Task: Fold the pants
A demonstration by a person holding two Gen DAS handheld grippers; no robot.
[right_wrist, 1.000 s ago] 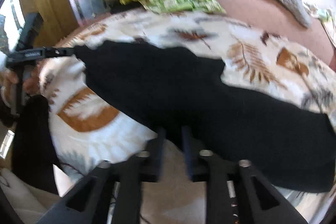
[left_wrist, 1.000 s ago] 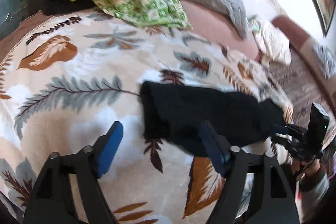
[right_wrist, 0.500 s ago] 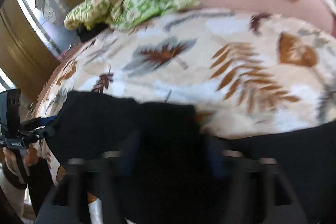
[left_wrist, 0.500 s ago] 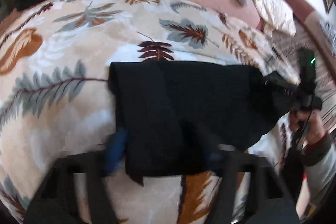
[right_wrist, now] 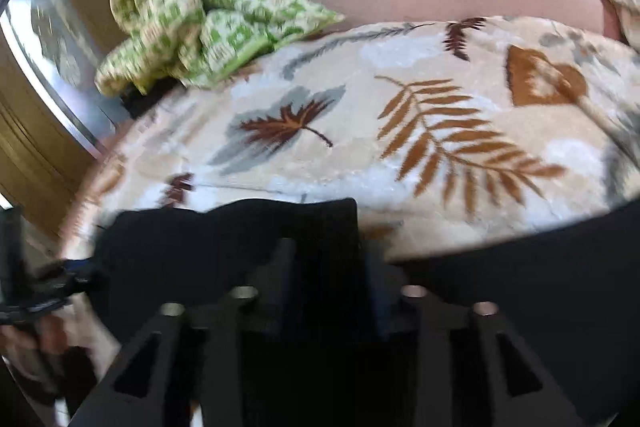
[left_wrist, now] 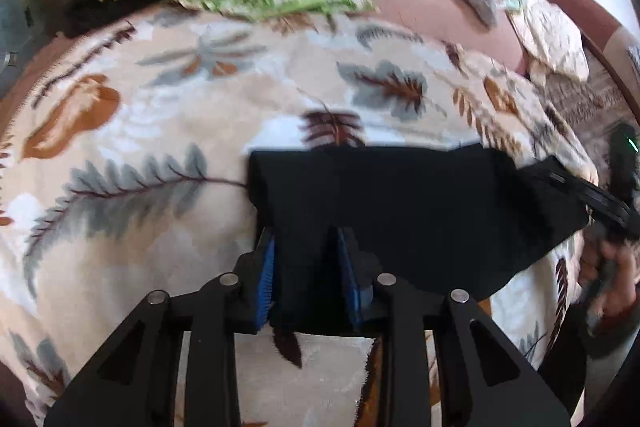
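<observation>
On the leaf-print blanket (left_wrist: 132, 131), both grippers' fingers (left_wrist: 266, 267) pinch black pants (left_wrist: 420, 211).

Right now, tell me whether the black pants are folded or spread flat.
Partly folded: the black pants lie doubled on the leaf-print blanket, with the left gripper clamped on one folded edge.

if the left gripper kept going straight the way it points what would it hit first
The left gripper is already closed on the black pants, so more of that cloth comes first; past its far edge lies the leaf-print blanket. Depth is hard to judge.
</observation>
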